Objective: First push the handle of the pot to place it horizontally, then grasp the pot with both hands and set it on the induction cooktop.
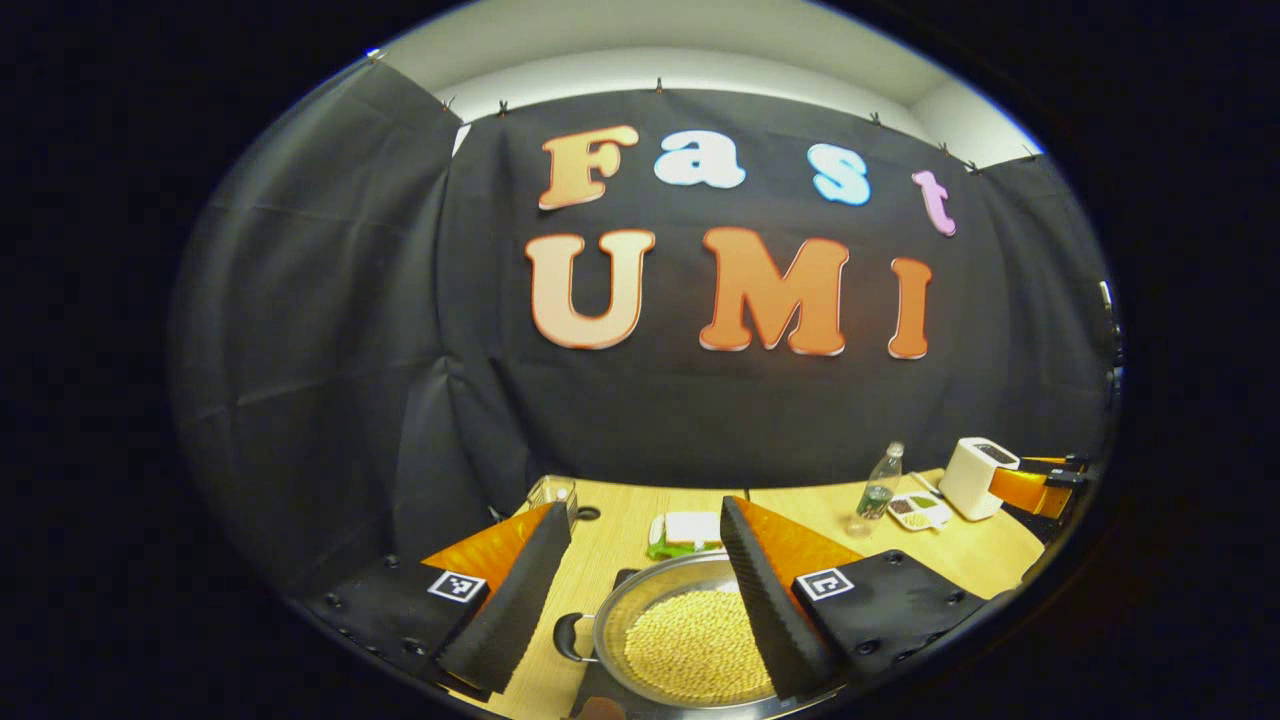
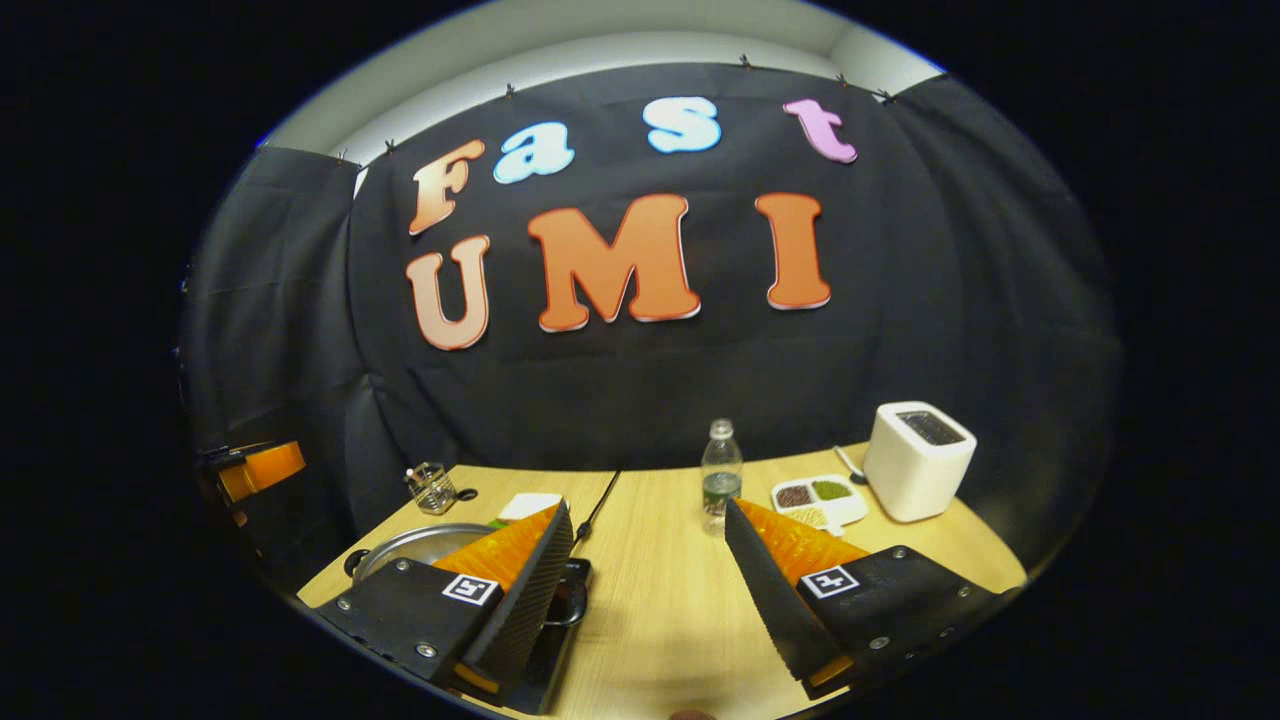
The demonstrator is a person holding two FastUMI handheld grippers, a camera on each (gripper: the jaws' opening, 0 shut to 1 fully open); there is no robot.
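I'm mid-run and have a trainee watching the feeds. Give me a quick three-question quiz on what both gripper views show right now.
1. True or false: the left gripper is open, with the pot showing between its fingers.
2. What fills the pot: A) water B) pale yellow beans or grains C) nothing
3. In the right gripper view, which object stands on the table nearest the gap between the right gripper fingers: the water bottle or the white toaster?

Key:
1. True; neither finger touches the pot's loop handle.
2. B.
3. The water bottle; the toaster sits farther right, beside the divided snack tray.
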